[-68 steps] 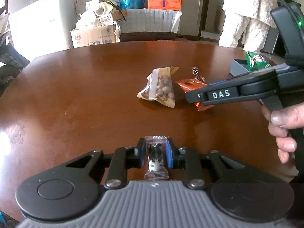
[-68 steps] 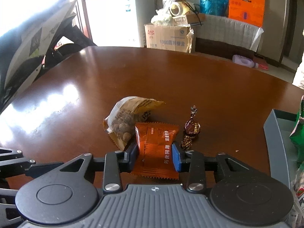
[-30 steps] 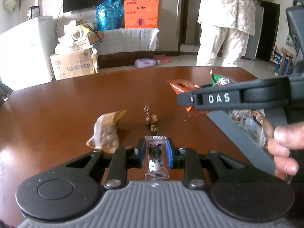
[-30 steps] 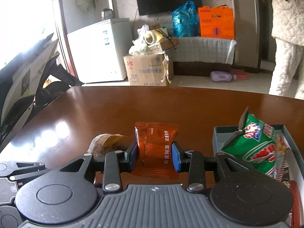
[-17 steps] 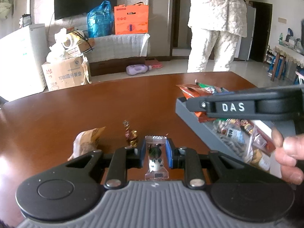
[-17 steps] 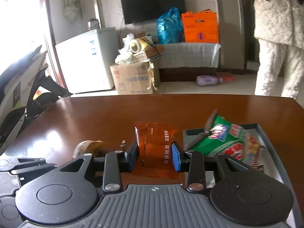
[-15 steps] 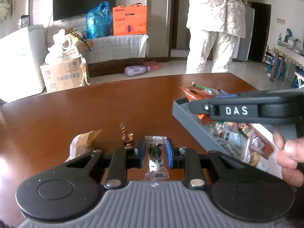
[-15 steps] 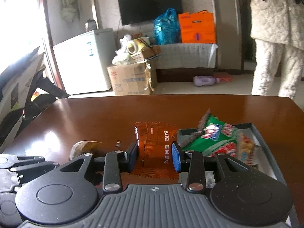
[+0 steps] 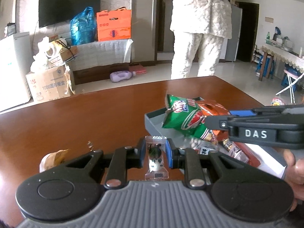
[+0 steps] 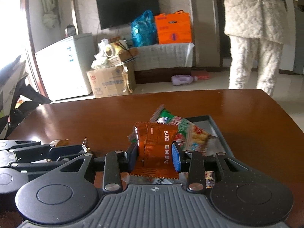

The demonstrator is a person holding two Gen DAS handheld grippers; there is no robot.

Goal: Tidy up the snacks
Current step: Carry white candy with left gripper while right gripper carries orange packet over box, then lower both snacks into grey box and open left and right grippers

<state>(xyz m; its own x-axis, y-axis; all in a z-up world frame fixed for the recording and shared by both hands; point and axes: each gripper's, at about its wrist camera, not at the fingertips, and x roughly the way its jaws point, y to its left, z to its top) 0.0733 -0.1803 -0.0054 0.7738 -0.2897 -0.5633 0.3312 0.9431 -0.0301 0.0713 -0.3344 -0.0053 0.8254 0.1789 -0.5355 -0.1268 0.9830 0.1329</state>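
Where the room opens beyond it, one brown table point(image 9: 114, 114) fills both views, and one person in pale quilted clothes point(image 9: 201, 28) stands at its far edge. One grey tray point(image 9: 153, 122) sits on the table's right part, heaped with snack packs; a green bag point(image 9: 180, 117) lies on top, its long axis running from far left to near right, toothed end toward the far side. Two grippers are in view. The right gripper point(image 10: 154, 156) hangs over the tray's near left part, its blue pads closed partway on one orange packet point(image 10: 155, 148), which stands upright, long axis vertical, its printed text running up the packet. The left gripper point(image 9: 155, 154) is just left of the tray's near end, its pads pinching one small clear-wrapped candy point(image 9: 156, 158), also upright, crimped ends top and bottom. A hand point(image 9: 296, 171) shows at the right edge of the left view, on the right gripper's handle. Two snacks lie loose on the table to the left: one tan bag point(image 9: 54, 158) and, just right of it, one small twisted candy point(image 9: 90, 145), standing on end.
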